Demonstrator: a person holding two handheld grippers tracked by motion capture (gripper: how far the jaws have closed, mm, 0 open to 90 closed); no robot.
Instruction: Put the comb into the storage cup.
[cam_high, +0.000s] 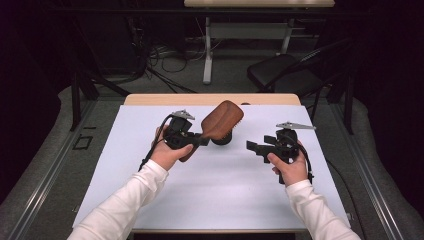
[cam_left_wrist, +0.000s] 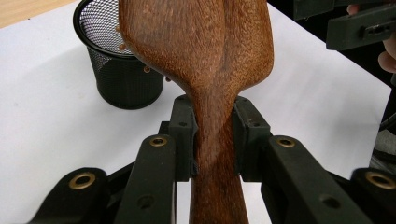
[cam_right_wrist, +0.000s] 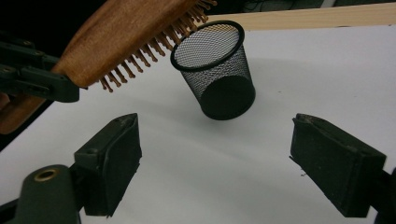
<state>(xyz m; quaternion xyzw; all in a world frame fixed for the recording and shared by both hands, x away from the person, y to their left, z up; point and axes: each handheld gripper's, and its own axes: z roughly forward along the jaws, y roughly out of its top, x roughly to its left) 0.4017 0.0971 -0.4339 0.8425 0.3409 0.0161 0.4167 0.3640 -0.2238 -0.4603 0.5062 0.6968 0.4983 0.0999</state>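
Nearest: two white sleeves come in from the bottom of the high view, one hand on each tool.

Left tongs (cam_high: 204, 140) are clamped on the neck of a wooden hairbrush (cam_high: 220, 121), just where the handle widens into the head. In the left gripper view both pads press the brush (cam_left_wrist: 210, 70) from either side, wood grain facing the camera, handle running down between the jaws. The brush is held up off the counter (cam_high: 225, 200), head angled away from the person and over toward the middle.

Right tongs (cam_high: 251, 146) stand apart with nothing between them. In the right gripper view the two black pads (cam_right_wrist: 112, 158) are wide of each other with bare white surface between. These tongs point toward the middle of the counter, toward the brush and the cup, clear of both.

Next out: a black wire-mesh cup (cam_right_wrist: 215, 70) stands on the white counter, mouth up. In the high view the cup (cam_high: 221, 139) sits under the brush head and is mostly hidden by it. From what shows through the mesh and the rim, nothing is in it. In the right gripper view the bristles (cam_right_wrist: 140, 58) point down, and the tip of the brush head is over the cup's rim, not inside. Can't tell if the bristles touch the rim.

Farther back: the wooden edge of the counter (cam_high: 210, 99) beyond the white sheet, then a dark folding chair (cam_high: 285, 72), a white table leg (cam_high: 207, 50) and loose cables (cam_high: 165, 57) on the floor.
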